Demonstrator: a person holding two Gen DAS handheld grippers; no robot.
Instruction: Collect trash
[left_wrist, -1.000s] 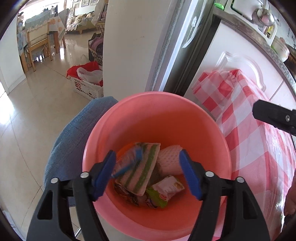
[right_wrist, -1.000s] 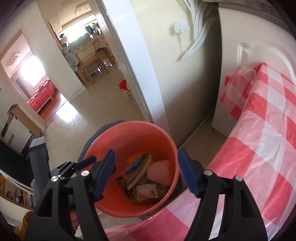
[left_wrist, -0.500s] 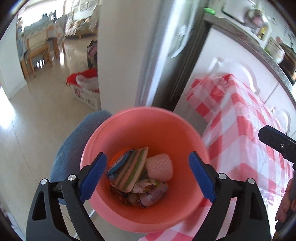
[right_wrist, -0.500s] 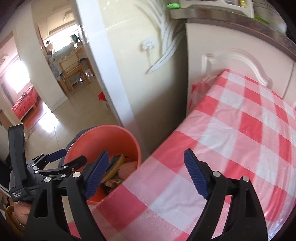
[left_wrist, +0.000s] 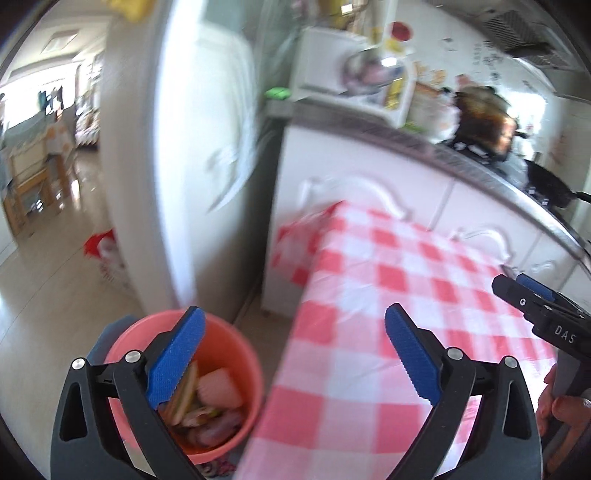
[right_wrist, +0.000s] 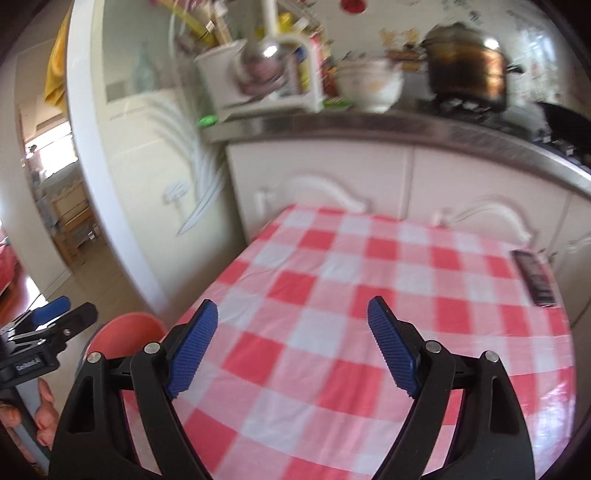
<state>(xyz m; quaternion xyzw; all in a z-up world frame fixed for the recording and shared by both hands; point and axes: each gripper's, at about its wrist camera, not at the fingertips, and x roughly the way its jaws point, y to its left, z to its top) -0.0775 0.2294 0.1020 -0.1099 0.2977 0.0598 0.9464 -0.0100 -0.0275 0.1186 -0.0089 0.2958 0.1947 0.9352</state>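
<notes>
A pink bucket (left_wrist: 243, 354) stands on the floor left of the table and holds wrappers and a white foam net (left_wrist: 218, 387). Its rim also shows in the right wrist view (right_wrist: 122, 328). My left gripper (left_wrist: 291, 354) is open and empty, above the gap between the bucket and the table edge. My right gripper (right_wrist: 291, 350) is open and empty, above the red-checked tablecloth (right_wrist: 369, 295). The right gripper also shows at the right edge of the left wrist view (left_wrist: 535, 306).
A dark flat remote-like object (right_wrist: 533, 277) lies near the table's far right edge. White cabinets (right_wrist: 332, 177) with a cluttered counter, a pot (right_wrist: 465, 66) and a bowl (right_wrist: 369, 85) stand behind the table. A white fridge (left_wrist: 207, 147) is at the left.
Both grippers have swung up and to the right, away from the bucket toward the table. The bucket has slid to the lower left of both views. Both stay open.
</notes>
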